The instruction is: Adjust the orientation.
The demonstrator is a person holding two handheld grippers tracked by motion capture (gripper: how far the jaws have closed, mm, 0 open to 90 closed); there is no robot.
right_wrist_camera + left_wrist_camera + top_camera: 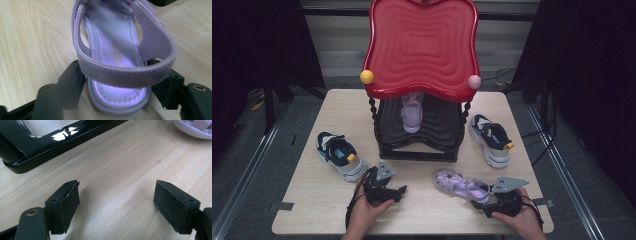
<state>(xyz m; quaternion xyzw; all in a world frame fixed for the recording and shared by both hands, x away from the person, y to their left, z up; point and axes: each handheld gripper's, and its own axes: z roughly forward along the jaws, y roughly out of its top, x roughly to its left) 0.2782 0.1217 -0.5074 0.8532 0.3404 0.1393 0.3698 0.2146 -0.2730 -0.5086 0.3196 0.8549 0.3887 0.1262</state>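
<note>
Lilac plastic and stitching mark the sandal [117,57] lying on the pale wooden worktop [422,210], near its front edge toward the right, toe pointing left toward the middle. Its heel end sits between the jaws of the right hand-held gripper [117,90]; the pads stand on either side of the heel strap, and I cannot tell whether they press on it or merely flank it.

Just left of it, the left hand-held gripper [116,202] rests low over bare wood with its jaws spread wide and nothing between them.

Behind both stands a two-tier rack [419,142] with a black lower shelf and a big red wavy top shelf [422,45]; it blocks the middle of the worktop. A second lilac sandal [412,115] sits upright on the black shelf.

One navy-and-white sneaker [339,155] lies left of the rack, close to the left gripper. Another sneaker [491,139] lies at the right, just beyond the sandal.
</note>
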